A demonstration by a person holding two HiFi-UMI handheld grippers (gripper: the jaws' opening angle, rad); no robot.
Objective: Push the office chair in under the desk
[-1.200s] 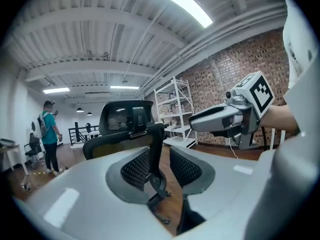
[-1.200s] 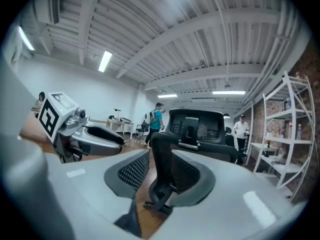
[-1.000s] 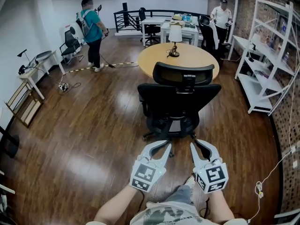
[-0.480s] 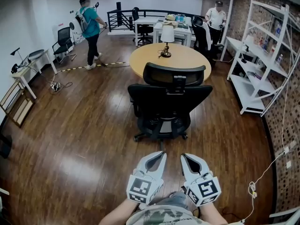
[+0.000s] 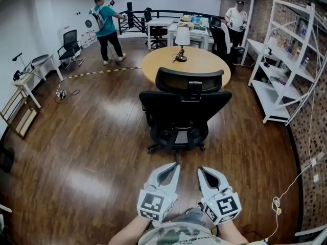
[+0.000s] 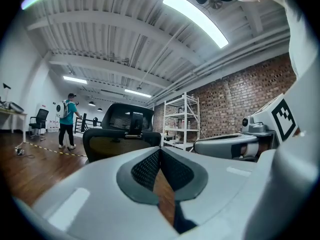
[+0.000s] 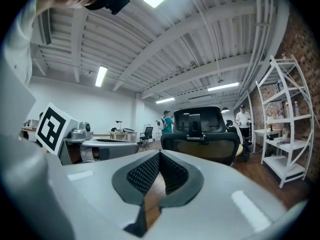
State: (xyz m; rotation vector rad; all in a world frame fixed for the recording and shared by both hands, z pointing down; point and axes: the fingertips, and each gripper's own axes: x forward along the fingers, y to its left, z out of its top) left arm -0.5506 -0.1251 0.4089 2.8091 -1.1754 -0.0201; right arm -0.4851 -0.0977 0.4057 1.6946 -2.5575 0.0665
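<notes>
Office chair (image 5: 186,111) on the wood floor (image 5: 92,152), its back toward the onlooker and its seat facing the round worktop (image 5: 204,60) just beyond. Left gripper (image 5: 176,165) and right gripper (image 5: 201,169) hang short of it, fingers pressed together on nothing. The chair is likely heavy yet free-rolling and apt to swivel; press evenly on the stiff backrest frame, not the mesh.

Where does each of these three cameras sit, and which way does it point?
Head view: on the person's head, facing forward and down at the office chair and round desk; forearms, left gripper and right gripper show.
Left gripper view: rides the left gripper, looking along its shut jaws at the office chair; right gripper alongside.
Right gripper view: mirrors that; left gripper alongside.
Shared: both see the office chair's back.
</notes>
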